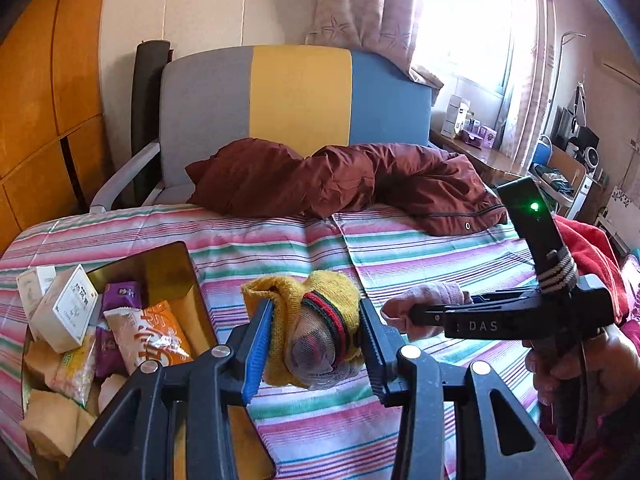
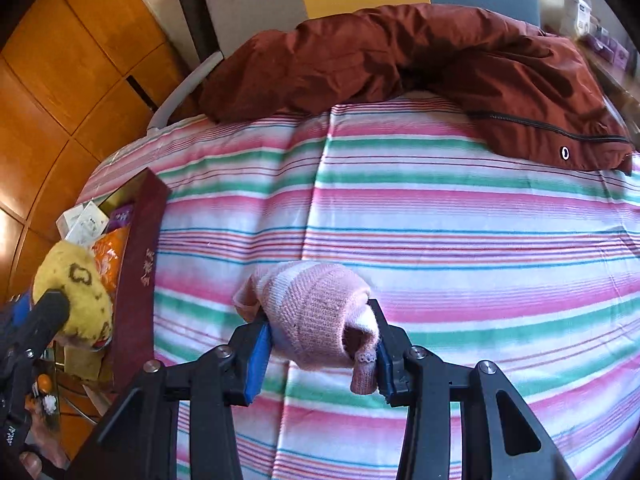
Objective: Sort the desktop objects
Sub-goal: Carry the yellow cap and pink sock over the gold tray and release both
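Note:
My left gripper (image 1: 316, 340) is shut on a yellow knitted sock bundle (image 1: 316, 312) with a red-green band, held above the striped bedspread just right of the gold box. My right gripper (image 2: 320, 352) is shut on a pink knitted sock bundle (image 2: 316, 312), held above the bedspread. In the left wrist view the right gripper (image 1: 396, 314) comes in from the right with the pink sock (image 1: 432, 294) at its tip. In the right wrist view the yellow sock (image 2: 76, 292) and the left gripper (image 2: 48, 312) show at the far left.
A gold-lined, maroon-sided box (image 1: 172, 268) with snack packets (image 1: 148, 332) and small white cartons (image 1: 66, 308) sits at the left; it also shows in the right wrist view (image 2: 140, 256). A maroon jacket (image 1: 352, 180) lies at the bed's far end. A red cloth (image 1: 588, 248) lies at right.

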Available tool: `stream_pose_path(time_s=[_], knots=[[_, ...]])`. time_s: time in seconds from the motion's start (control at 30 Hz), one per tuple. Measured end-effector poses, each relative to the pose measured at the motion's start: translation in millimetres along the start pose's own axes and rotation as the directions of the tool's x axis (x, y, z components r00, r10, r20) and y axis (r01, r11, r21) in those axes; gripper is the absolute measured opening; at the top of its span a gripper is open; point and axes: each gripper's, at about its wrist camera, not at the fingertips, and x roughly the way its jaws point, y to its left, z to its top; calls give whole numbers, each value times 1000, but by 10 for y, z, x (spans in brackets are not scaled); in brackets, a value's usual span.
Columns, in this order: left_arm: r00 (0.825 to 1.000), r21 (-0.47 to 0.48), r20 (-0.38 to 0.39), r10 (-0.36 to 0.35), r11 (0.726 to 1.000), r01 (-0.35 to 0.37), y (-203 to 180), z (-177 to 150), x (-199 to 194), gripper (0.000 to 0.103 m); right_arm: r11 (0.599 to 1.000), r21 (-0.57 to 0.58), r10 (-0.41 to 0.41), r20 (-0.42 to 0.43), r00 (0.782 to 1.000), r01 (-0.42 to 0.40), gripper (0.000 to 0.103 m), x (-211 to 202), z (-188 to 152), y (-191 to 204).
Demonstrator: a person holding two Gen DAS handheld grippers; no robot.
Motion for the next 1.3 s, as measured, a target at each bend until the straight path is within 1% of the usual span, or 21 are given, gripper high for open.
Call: stream_pose_path(time_s=[0.2,0.33,0.57,0.87,1.13,1.3], knots=[[1000,-4,-11,5,1000,-5,11,-70,-27,42,1000,-12,26,20,999,-26,44,-110,-157,149],[999,-10,-29,13,1000,-13,52,-165,-30,42,999,-36,19,15,1000,-18,44,-95,-273,286],[998,-47,-46,31,998,-34,232,-274,-63,42,997,-30,68,-1,998,-68,44,-35,-396,442],[995,-100,-70,73,992,-80,539,-419,-82,42,990,-24,140,16,990,-139,44,-41,-413,682],[989,-160,-89,119,978,-132,860,-572,-158,42,979,-63,195,24,981,-193,44,-31,-392,1008],[986,-185,-88,145,970,-159,1000,-619,-232,42,973,-88,214,24,977,-211,44,-24,-393,1187]])
